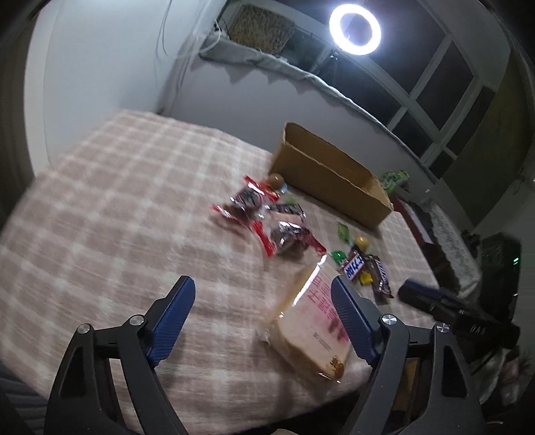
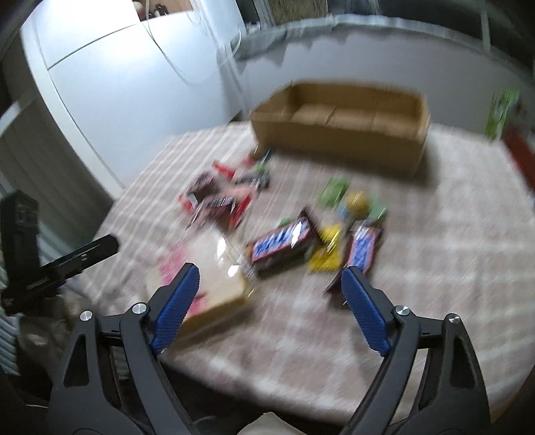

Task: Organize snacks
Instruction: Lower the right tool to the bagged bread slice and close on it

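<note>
Snacks lie on a pink checked cloth [image 1: 117, 200]. A wrapped bread pack [image 1: 311, 321] lies near the front, and my open, empty left gripper [image 1: 264, 284] hovers just left of it. Red wrapped snacks [image 1: 264, 217], Snickers bars [image 1: 354, 266] and small green and yellow candies [image 1: 342, 231] lie further back. An open cardboard box [image 1: 331, 174] stands at the rear. In the blurred right wrist view, my open, empty right gripper [image 2: 271, 271] hovers before the Snickers bars [image 2: 284, 241] and the bread pack [image 2: 214, 287]; the box [image 2: 341, 123] stands behind.
A green packet [image 1: 394, 179] sits beyond the box on the right. The other gripper's black body [image 1: 451, 308] shows at the right of the left wrist view. A white wall and a window with a ring light [image 1: 354, 28] lie behind.
</note>
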The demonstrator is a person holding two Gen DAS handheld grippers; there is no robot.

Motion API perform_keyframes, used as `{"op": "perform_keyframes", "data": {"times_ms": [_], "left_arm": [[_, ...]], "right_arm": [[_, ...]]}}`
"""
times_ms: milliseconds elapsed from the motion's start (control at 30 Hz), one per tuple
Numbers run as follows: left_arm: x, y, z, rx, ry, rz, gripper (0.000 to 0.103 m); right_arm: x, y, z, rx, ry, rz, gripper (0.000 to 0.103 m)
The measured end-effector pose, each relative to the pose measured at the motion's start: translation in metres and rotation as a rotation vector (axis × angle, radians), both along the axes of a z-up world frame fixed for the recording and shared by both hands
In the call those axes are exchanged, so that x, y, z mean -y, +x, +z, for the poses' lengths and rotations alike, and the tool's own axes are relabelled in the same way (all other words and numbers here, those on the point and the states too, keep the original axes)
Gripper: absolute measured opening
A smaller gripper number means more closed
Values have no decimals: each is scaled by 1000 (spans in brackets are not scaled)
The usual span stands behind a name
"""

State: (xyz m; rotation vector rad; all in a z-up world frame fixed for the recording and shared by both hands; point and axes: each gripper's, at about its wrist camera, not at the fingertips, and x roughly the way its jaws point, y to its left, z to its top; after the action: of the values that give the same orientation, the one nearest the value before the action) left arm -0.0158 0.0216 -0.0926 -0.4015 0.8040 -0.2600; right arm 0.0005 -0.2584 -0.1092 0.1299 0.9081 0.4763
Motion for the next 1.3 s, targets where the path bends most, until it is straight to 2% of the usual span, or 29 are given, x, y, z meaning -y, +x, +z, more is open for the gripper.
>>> {"op": "perform_keyframes", "data": {"times_ms": [33,133,233,300,400,433,533,933,1167,1300], "left_arm": [[2,1,-2,-6,-8,-15,79],[8,3,-3,-19,-24,-52,77],[14,8,-7,-34,-34,-90,75],[16,12,-10,-38,-28,-108,69],[17,16,-15,-49,-31,-134,63],[18,17,-18,-60,-41,-148,58],[23,18,-25,-81,-64,-184,53],[49,1,-27,-103,-67,-306,53],[45,4,-20,-67,-15,-266,54],[49,16,-22,-67,-7,-291,54]], "right_arm": [[0,0,-7,-36,35,6,88],[-3,0,-23,-110,87,19,71],[-8,-1,-35,-154,121,40,70],[-14,-1,-39,-176,134,56,65],[-25,-4,-41,-201,147,98,53],[-27,-5,-42,-203,146,107,49],[-32,-3,-45,-211,146,116,48],[-35,24,-37,-171,139,73,47],[-32,27,-38,-184,133,58,47],[-24,17,-41,-206,159,36,47]]}}
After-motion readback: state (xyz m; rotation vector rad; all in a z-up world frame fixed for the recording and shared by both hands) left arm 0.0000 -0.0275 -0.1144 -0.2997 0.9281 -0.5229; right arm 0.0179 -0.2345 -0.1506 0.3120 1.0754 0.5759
